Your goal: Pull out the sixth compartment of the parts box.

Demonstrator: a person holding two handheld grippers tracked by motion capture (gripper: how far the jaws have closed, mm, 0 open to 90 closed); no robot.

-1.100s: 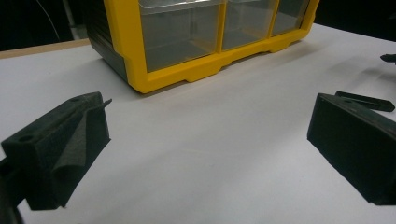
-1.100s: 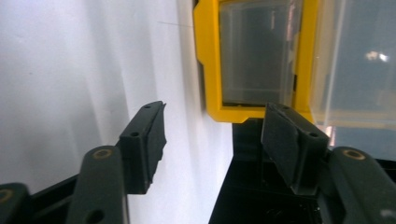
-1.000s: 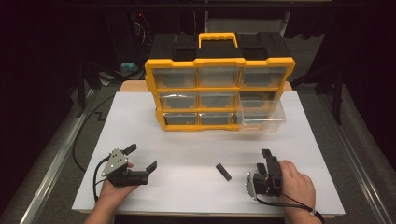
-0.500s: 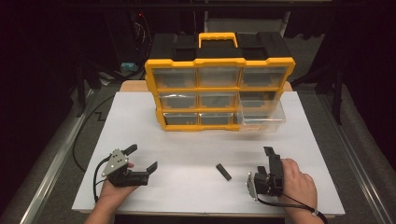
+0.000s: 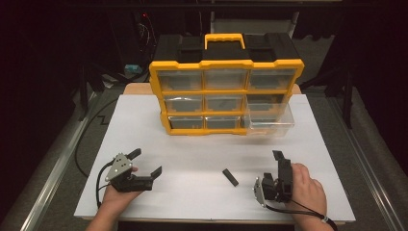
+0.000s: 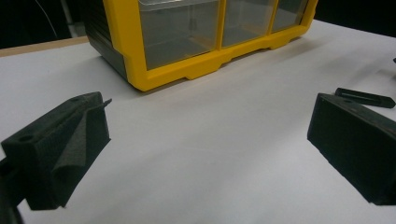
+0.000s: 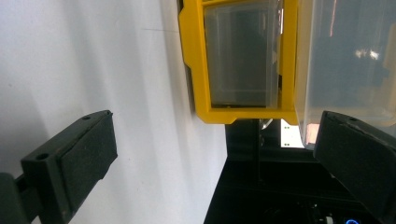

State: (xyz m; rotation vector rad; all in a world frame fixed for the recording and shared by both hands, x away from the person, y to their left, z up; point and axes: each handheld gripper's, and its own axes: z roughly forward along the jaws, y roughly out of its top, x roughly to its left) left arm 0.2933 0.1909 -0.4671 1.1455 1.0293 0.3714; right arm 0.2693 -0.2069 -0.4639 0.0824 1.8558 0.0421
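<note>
The right gripper has just been opening its jaws — now wide, nothing between them. The left gripper gapes empty too. The small black bar lies flat on the tabletop between them. A steep approach could skid it away; the pulled-out clear drawer overhangs nearby, but open room surrounds the bar.

High camera looks down; both tool cameras, low, share the yellow organizer.
</note>
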